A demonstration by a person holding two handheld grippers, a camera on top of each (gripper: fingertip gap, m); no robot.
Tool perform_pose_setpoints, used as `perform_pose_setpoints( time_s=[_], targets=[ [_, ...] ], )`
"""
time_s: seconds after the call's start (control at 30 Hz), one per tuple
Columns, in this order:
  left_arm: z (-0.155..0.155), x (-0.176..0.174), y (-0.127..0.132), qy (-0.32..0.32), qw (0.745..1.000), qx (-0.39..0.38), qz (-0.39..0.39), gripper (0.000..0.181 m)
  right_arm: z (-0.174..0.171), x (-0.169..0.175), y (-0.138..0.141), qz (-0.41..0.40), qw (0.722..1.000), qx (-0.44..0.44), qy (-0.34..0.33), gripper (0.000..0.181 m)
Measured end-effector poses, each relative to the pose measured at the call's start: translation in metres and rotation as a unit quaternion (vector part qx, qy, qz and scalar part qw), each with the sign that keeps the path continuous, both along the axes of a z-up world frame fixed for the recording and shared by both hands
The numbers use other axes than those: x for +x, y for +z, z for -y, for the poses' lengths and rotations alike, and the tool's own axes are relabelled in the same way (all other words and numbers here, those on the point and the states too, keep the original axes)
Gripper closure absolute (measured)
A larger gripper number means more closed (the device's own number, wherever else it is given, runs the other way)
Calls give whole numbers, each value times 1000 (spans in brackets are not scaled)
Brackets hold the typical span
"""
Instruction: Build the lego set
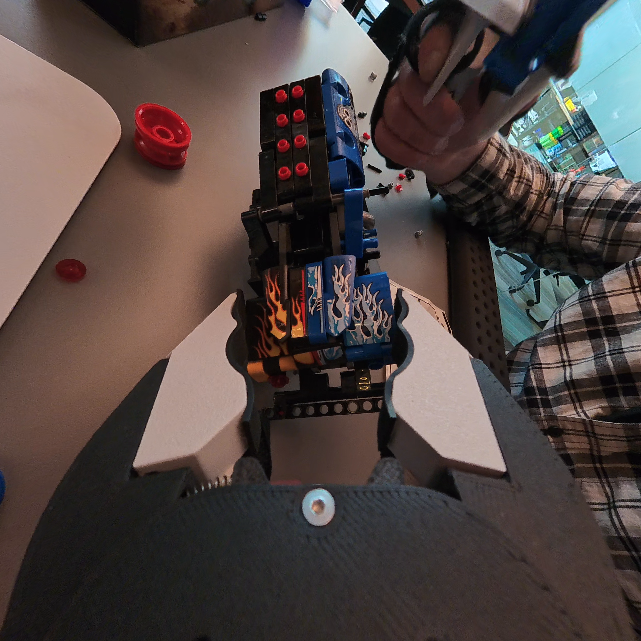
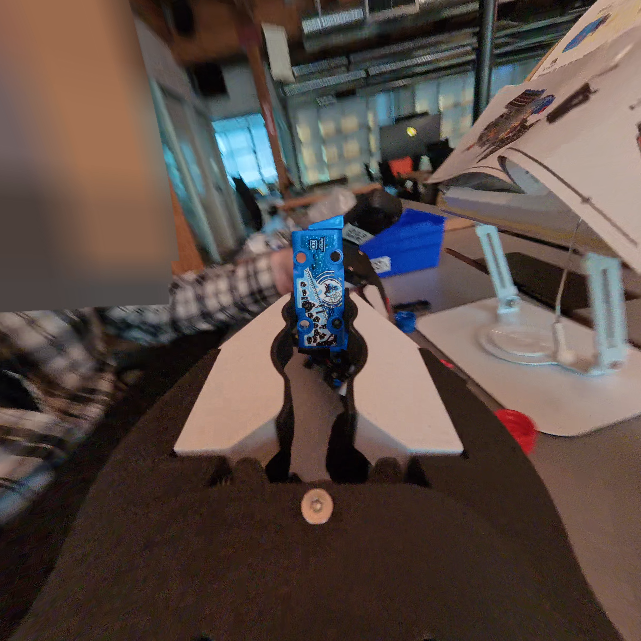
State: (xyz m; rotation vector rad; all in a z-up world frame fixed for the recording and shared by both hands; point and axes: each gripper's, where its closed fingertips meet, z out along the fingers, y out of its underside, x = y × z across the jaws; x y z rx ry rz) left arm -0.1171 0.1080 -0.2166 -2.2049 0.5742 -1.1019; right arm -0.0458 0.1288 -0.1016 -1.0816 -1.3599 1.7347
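My left gripper (image 1: 321,333) is clamped on the lego model (image 1: 312,242), w/ both fingers pressed on its near end: left finger on the black side w/ orange flame print, right finger on the blue side w/ white flame print. The model runs straight away from the gripper, far end toward the top of the left wrist view, black blocks w/ red studs on top and a blue panel along its right edge. It's held over the grey table (image 1: 208,69); can't tell if the far end touches the surface. A red wheel hub (image 1: 162,136) sits on the table well left of the model, and a small red round piece (image 1: 70,269) lies nearer me, also left, close to the edge of a white board (image 1: 45,156). Tiny black and red bits (image 1: 399,180) are scattered right of the model. Up top right a hand (image 1: 416,118) in a plaid sleeve holds the other tool, blurred. In the right wrist view, my right gripper (image 2: 321,329) is closed on a blue panel piece (image 2: 319,291) w/ printed pattern and round holes; it stands upright between the fingertips, sticking up past them, w/ some small dark parts below it in the gap. An instruction booklet (image 2: 555,138) on a white stand (image 2: 503,347) is off to the right, a blue bin (image 2: 409,239) behind, background blurry.
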Motion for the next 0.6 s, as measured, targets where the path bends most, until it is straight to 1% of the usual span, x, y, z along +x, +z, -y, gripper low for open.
perform_pose_setpoints(
  time_s=[0.07, 0.1, 0.17, 0.2, 0.27, 0.37, 0.43, 0.47, 0.57, 0.6],
  targets=[
    [0, 0, 0, 0, 1000, -1, 2, 97, 4, -8, -10, 22, 995, 94, -38, 157],
    [0, 0, 0, 0, 1000, -1, 2, 97, 6, -12, -15, 33, 987, 146, -56, 157],
    [0, 0, 0, 1, 1000, -1, 4, 97, 4, -20, -29, 68, 959, 256, -98, 158],
    [0, 0, 0, 1, 1000, -1, 4, 97, 5, -24, -38, 83, 939, 316, -108, 157],
    [0, 0, 0, 1, 1000, 1, 3, 97, 5, -31, -52, 106, 890, 425, -130, 157],
    [0, 1, 0, 1, 1000, 4, -1, 97, 4, -39, -70, 132, 810, 554, -141, 157],
    [1, 1, 0, 1, 1000, 7, -6, 97, 1, -40, -81, 149, 762, 614, -144, 157],
    [1, 1, 0, 0, 1000, 9, -9, 97, 1, -41, -83, 148, 745, 633, -147, 157],
    [3, 3, -1, -4, 999, 23, -31, 96, 0, -42, -83, 152, 716, 662, -162, 157],
    [3, 3, -1, -6, 999, 29, -41, 92, -1, -43, -83, 155, 705, 673, -165, 157]
  ],
)
